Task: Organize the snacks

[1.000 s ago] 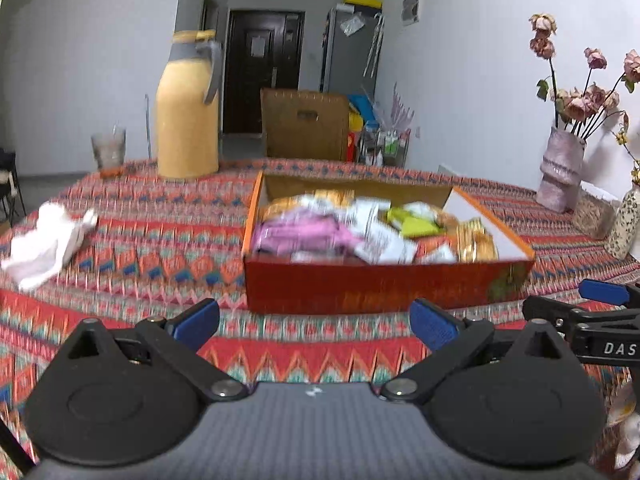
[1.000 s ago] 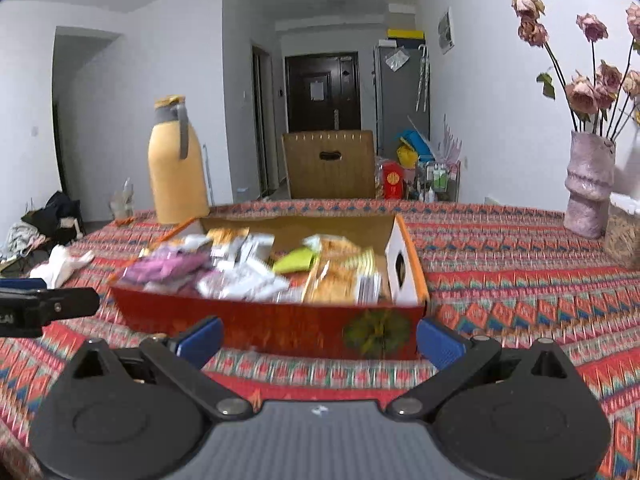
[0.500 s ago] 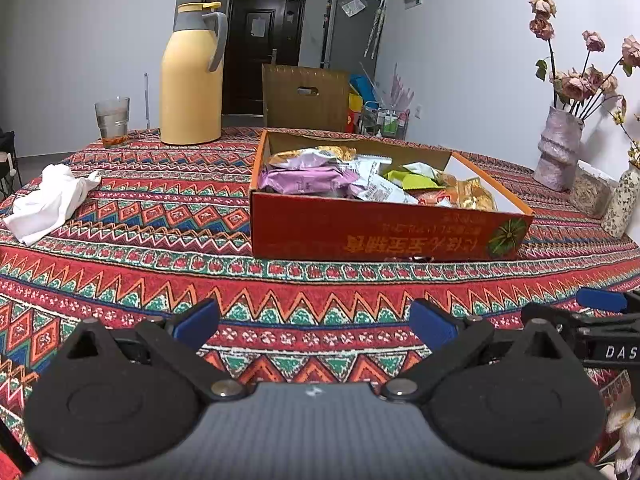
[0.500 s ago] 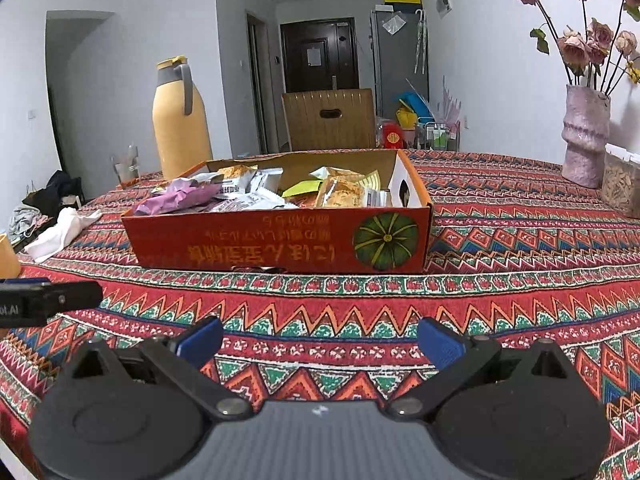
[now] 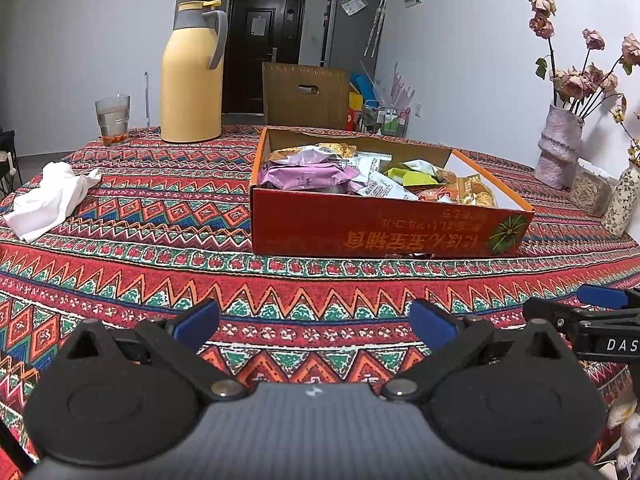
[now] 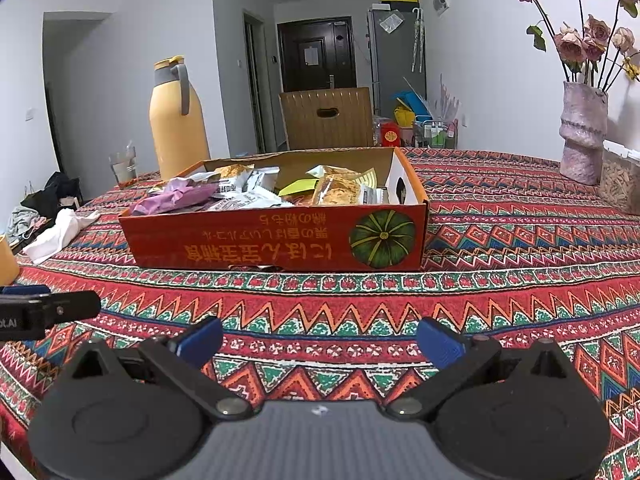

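A red cardboard box (image 5: 360,228) (image 6: 256,240) with a pumpkin picture sits on the patterned tablecloth and holds several snack packets: purple (image 5: 304,174) (image 6: 176,198), white (image 6: 248,182), green (image 5: 416,176) and orange-gold (image 6: 336,190). My left gripper (image 5: 314,322) is open and empty, low over the cloth in front of the box. My right gripper (image 6: 320,338) is open and empty, also in front of the box. Each gripper's tip shows at the edge of the other's view.
A yellow thermos jug (image 5: 192,76) and a glass (image 5: 113,120) stand at the back left. A crumpled white cloth (image 5: 50,198) lies left. A vase of dried roses (image 6: 582,132), a patterned vase (image 5: 622,204) and a container (image 5: 590,194) stand right. A chair (image 6: 326,118) is behind.
Both grippers have pulled back and down from the box, so it now looks farther away and is seen from a lower angle. Both stay open and empty.
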The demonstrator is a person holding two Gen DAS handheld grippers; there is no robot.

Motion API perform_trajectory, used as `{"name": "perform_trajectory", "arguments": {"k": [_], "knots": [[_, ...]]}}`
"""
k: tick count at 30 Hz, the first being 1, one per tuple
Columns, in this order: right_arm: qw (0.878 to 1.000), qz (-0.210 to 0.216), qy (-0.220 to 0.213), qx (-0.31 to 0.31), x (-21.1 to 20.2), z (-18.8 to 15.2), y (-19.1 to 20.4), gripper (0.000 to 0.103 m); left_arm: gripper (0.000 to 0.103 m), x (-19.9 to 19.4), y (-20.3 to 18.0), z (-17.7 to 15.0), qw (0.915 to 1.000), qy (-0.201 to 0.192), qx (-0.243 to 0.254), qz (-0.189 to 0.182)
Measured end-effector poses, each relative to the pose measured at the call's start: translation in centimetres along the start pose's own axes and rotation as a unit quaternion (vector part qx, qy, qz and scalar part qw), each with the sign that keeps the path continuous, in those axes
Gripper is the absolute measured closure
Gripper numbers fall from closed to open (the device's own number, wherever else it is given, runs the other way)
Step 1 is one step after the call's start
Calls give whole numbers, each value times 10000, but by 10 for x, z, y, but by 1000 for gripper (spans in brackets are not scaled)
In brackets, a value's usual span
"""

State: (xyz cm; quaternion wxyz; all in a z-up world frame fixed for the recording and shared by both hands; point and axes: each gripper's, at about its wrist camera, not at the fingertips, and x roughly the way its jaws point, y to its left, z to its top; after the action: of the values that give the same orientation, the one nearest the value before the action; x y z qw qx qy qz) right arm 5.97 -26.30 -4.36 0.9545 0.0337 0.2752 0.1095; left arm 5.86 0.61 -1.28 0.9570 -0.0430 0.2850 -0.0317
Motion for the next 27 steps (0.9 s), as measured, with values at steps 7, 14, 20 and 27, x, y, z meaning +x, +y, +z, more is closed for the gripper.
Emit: {"name": "perform_trajectory", "arguments": {"k": [7,14,20,27], "knots": [[10000,0,4,-2,0,0,0,0,0,0,-1,0,10000,-3,18,-7],[10000,3,5,-7,0,0,0,0,0,0,-2,0,10000,-7,22,-12],[10000,4,6,-8,0,0,0,0,0,0,-2,0,10000,-15,32,-19],[10000,0,3,-7,0,0,0,0,0,0,-2,0,10000,-15,35,-16]]}}
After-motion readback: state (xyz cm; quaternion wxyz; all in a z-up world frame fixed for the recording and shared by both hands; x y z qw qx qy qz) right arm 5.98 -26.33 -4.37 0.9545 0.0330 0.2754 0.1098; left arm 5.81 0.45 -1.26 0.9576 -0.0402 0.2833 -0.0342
